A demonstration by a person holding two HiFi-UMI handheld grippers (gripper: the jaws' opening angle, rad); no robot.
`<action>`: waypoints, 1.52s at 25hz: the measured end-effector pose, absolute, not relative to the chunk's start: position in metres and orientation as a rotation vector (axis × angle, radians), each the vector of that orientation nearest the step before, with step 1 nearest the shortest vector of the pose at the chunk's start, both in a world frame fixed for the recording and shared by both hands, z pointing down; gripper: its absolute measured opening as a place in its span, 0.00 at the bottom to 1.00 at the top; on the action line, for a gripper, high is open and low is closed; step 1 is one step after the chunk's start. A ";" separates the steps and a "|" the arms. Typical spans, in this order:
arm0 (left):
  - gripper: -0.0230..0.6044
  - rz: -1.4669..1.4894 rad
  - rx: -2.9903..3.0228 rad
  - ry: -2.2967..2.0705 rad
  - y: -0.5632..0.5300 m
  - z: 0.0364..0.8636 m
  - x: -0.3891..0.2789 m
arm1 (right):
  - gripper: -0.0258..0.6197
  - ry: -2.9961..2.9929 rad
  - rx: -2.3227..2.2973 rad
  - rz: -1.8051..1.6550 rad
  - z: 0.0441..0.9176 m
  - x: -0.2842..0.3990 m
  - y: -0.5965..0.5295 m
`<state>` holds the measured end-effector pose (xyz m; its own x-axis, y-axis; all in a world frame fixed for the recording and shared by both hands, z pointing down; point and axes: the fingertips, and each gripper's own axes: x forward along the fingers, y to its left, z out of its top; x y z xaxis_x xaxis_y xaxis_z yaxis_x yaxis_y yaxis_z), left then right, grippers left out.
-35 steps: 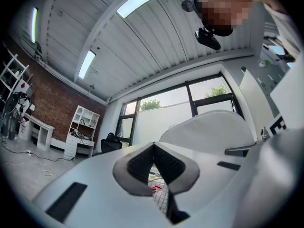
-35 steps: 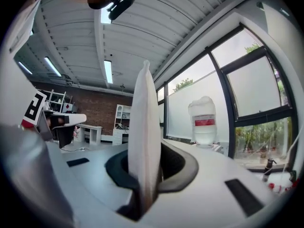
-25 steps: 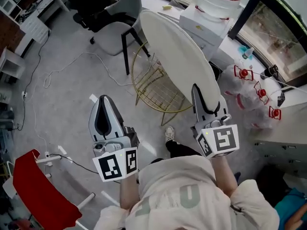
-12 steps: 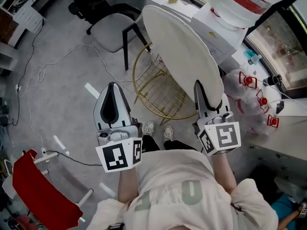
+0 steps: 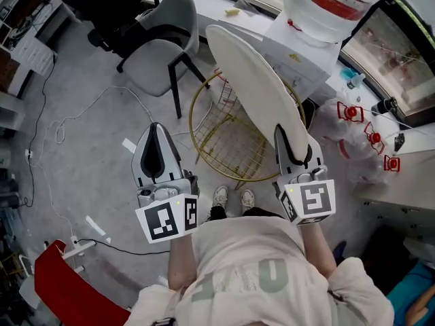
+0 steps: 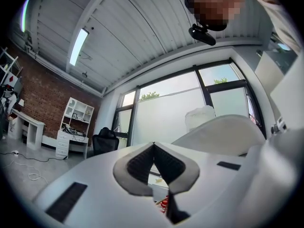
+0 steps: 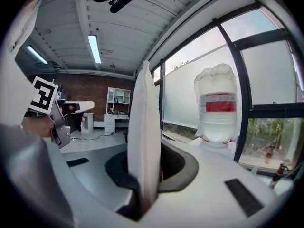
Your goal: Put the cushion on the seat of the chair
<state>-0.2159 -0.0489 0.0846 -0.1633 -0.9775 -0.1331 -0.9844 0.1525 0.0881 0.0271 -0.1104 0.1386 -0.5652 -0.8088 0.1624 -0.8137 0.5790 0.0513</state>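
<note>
The cushion is a large round off-white pad, held on edge and tilted above the gold wire chair. My right gripper is shut on the cushion's near rim. In the right gripper view the cushion rises straight up out of the right gripper. My left gripper is to the left of the chair, shut with nothing in it. In the left gripper view the left gripper's tips meet, and the cushion shows at the right.
A grey chair and a black office chair stand beyond the gold one. A water bottle sits on a white box at the right. Red-capped bottles, floor cables, a red chair and the person's shoes are nearby.
The person has stepped up to the gold chair. Both grippers came forward with them, and the cushion now hangs over the chair's seat ring. The right grip is unchanged.
</note>
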 end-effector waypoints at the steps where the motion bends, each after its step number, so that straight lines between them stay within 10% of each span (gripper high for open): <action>1: 0.06 0.238 -2.008 2.346 -0.051 0.085 -0.215 | 0.11 -2.637 1.378 0.057 0.140 0.028 -0.111; 12: 0.06 0.127 -2.102 2.290 -0.074 0.115 -0.210 | 0.11 -2.629 1.406 0.123 0.176 0.022 -0.134; 38: 0.06 -0.146 -2.269 2.431 -0.109 0.404 -0.199 | 0.11 -2.457 1.044 2.080 0.486 -0.014 -0.116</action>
